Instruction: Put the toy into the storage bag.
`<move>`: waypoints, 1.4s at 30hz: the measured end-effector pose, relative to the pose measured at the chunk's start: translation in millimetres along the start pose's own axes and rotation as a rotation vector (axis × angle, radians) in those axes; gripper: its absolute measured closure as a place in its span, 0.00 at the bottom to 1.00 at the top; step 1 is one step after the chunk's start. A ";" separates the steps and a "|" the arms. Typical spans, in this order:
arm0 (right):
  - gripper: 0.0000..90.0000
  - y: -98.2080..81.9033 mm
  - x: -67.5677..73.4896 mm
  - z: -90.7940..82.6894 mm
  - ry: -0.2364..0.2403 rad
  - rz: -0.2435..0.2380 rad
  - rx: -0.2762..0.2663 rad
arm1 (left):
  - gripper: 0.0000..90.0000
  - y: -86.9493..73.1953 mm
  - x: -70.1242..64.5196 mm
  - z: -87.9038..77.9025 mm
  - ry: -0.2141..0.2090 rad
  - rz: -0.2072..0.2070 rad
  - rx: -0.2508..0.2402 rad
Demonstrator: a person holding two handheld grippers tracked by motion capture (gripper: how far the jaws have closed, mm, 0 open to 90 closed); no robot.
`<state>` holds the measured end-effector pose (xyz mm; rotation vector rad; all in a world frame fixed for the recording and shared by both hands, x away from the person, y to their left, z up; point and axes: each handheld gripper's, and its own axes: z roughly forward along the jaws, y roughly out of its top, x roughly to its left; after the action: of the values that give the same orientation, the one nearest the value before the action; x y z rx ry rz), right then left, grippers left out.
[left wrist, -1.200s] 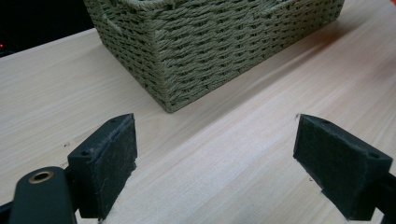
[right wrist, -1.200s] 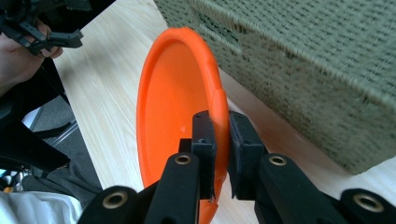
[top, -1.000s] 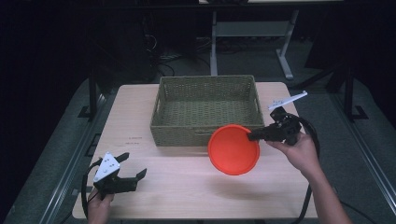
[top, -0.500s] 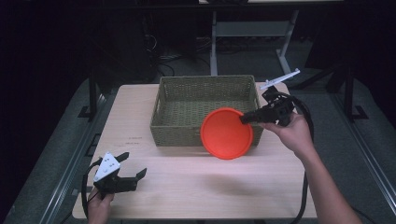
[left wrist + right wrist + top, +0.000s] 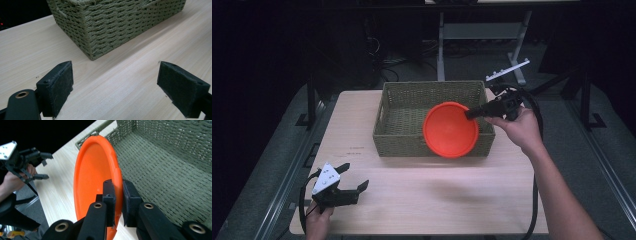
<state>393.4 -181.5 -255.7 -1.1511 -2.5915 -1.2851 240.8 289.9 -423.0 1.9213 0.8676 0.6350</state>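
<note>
An orange plate (image 5: 450,129) hangs tilted on edge over the front right part of the green woven basket (image 5: 402,100). My right gripper (image 5: 470,114) is shut on its rim at the plate's right side. In the right gripper view both pads clamp the orange plate (image 5: 95,172) by its edge above the basket floor (image 5: 160,167). My left gripper (image 5: 354,177) rests low at the table's front left corner, open. In the left gripper view its fingertips (image 5: 58,85) stand wide apart over bare wood, with a corner of the basket (image 5: 112,27) ahead.
The light wooden table (image 5: 437,200) has open room in front of the basket. The floor around it is dark, and a metal stand (image 5: 442,35) is behind the table. A cable (image 5: 534,200) trails from my right gripper along the forearm.
My right gripper has carried the orange plate up and toward the far side, from the table beside the basket's front right corner to over the basket. The left gripper has kept still.
</note>
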 end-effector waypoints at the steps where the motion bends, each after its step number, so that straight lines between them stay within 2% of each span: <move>1: 0.91 1.5 -1.8 0.2 0.003 -0.002 -0.005 | 0.14 -0.1 0.2 -0.1 0.000 -0.004 -0.001; 7: 0.91 11.3 -8.0 0.9 -0.007 0.016 -0.012 | 0.14 0.6 -0.5 1.8 -0.001 -0.005 -0.001; 12: 0.91 17.8 -14.0 2.3 -0.005 0.039 -0.026 | 0.14 1.5 -2.4 3.2 -0.011 0.019 0.009; 23: 0.91 33.3 -29.1 8.6 -0.020 0.082 -0.042 | 0.14 0.9 -1.5 2.6 -0.012 0.019 0.008; 32: 0.91 45.4 -41.9 12.1 -0.054 0.127 -0.047 | 0.14 1.0 -2.2 2.9 -0.015 0.018 0.006; 42: 0.91 57.3 -48.7 23.7 -0.083 0.154 -0.052 | 0.14 1.4 -2.4 2.3 -0.014 0.026 0.006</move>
<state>471.4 -172.2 -248.5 -1.4111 -2.4797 -1.3060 241.4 286.3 -422.9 1.9429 0.8383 0.6338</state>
